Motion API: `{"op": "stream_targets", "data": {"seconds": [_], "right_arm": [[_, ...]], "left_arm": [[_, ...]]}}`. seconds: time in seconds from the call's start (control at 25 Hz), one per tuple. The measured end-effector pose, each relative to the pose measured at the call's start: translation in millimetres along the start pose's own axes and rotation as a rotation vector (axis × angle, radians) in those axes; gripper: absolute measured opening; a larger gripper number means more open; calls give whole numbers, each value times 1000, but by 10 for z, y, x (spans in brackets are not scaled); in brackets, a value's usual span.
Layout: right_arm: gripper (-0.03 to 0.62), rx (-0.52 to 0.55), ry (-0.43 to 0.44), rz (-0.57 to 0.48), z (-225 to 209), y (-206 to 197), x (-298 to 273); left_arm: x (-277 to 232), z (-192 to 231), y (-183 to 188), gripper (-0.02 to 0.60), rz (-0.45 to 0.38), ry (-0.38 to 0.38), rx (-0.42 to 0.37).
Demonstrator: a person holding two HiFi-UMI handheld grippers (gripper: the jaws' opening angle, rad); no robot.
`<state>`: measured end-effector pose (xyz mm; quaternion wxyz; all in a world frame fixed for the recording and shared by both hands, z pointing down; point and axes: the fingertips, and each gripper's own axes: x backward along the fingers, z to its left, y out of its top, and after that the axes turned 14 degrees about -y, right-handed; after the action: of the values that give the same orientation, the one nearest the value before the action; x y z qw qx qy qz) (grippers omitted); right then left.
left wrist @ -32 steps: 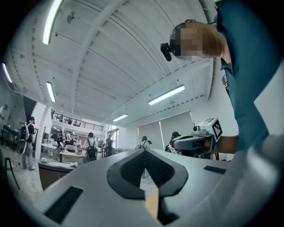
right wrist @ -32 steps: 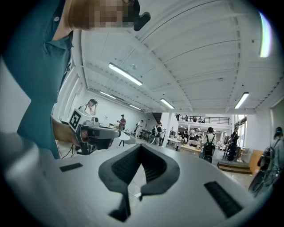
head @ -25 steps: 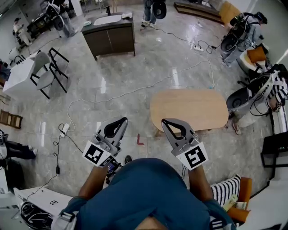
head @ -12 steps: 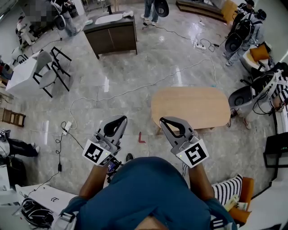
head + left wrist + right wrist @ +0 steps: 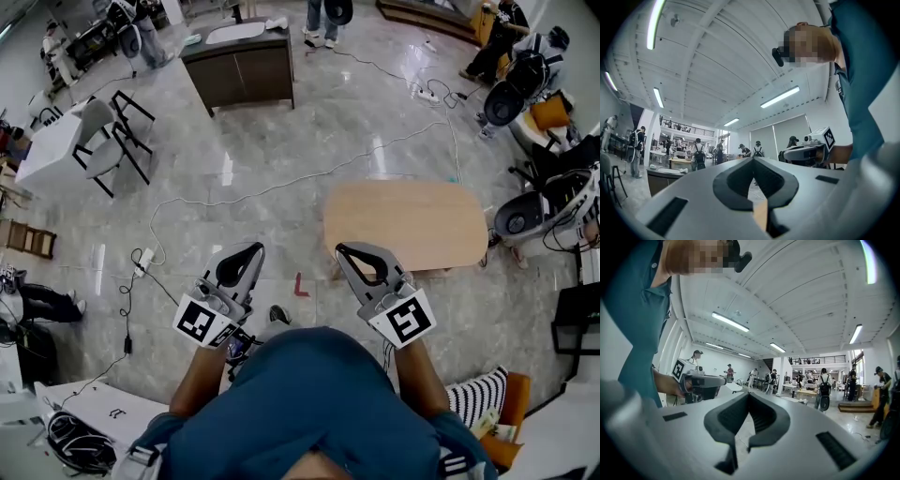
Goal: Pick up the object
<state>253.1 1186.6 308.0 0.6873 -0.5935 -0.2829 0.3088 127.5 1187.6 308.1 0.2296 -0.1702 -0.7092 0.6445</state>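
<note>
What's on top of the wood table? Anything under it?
In the head view the table has nothing on it; its top is bare. The camera looks steeply down, so the top covers the space underneath and nothing there can be seen.

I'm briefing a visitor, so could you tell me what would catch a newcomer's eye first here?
The left gripper and right gripper reach out side by side at the bottom centre, both shut and empty. Just beyond the right one, an oval wooden table stands on the glossy stone floor.
</note>
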Motion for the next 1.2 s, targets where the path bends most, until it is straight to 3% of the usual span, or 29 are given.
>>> {"op": "stream_targets", "data": {"seconds": [0.68,0.92,1.2], "right_arm": [[14,32,-104,-14,268,107,-1303],[14,16,-102,17,277,93,-1596],[14,13,-75,21,-3,-11,-1934]], "left_arm": [[461,1263,28,4,-34,-81,-8],[411,1557,-22,3,-41,-92,4],[77,1871,-123,4,-30,-92,-6]]}}
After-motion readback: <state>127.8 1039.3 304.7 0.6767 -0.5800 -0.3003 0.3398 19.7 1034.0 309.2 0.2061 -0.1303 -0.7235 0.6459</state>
